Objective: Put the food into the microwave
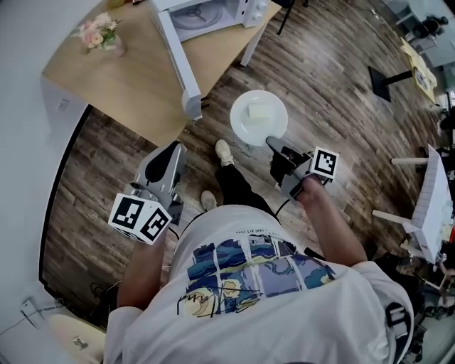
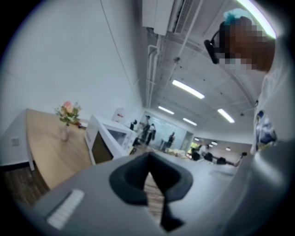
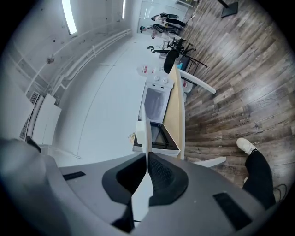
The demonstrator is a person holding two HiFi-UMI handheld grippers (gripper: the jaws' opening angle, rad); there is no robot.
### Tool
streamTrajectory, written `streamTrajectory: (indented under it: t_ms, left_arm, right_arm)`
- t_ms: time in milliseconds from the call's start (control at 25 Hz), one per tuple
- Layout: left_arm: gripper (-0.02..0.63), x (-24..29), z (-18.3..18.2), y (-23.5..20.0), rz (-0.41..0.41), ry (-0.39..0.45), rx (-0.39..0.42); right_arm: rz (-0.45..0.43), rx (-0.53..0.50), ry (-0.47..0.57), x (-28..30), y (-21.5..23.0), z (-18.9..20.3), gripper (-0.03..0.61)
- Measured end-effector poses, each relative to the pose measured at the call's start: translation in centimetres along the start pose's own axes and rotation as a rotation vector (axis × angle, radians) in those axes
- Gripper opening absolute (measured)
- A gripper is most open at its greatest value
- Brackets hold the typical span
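A white plate carries a pale yellow piece of food and hangs over the wooden floor, short of the table. My right gripper is shut on the plate's near rim. In the right gripper view the plate shows edge-on between the shut jaws. The white microwave stands on the table with its door swung open toward me. My left gripper is lower left, shut and empty, pointing toward the table. In the left gripper view the microwave lies ahead.
The light wooden table juts out from the white wall, with a small vase of flowers at its far left. The person's shoes stand just below the plate. A white rack and a black stand base are to the right.
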State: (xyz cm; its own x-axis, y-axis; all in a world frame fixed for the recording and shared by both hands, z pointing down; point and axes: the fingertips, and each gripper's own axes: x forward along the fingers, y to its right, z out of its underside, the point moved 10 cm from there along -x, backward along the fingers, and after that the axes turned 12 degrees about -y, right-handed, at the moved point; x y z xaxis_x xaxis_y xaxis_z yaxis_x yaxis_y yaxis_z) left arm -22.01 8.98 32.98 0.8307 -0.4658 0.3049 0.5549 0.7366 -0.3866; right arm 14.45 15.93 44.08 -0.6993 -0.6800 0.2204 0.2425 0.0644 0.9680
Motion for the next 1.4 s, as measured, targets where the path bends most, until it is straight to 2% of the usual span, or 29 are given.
streamTrajectory:
  t_ms: [400,680,960,1200,1400]
  left_arm:
    - [0.008,4.8,-5.9,-5.5,-0.136,0.01,0.006]
    - [0.008,9.5,-9.5,-8.5,-0.194,-0.005,0.01]
    - [0.008,10.8,-10.5,-7.8,-0.25,0.008,0.025]
    - [0.008,12.4,-11.7,-9.7,-0.334,0.001,0.01]
    - [0.008,12.1,-11.7,-10.2,-0.399,-0.006,-0.008]
  right_arm:
    - [-0.018,0.008,-0.093,9.4,1.4,-12.0,0.015]
    - [-0.013,0.014,-0.163,15.9,2.2,-20.3,0.015]
    - [-0.015,0.033,-0.191,19.4,3.6,-24.2,0.015]
    - [-0.002,0.048,-0.218,24.7,5.1,-29.3,0.015]
    - [-0.006,0.066,-0.216,28.0,6.2,-31.7,0.015]
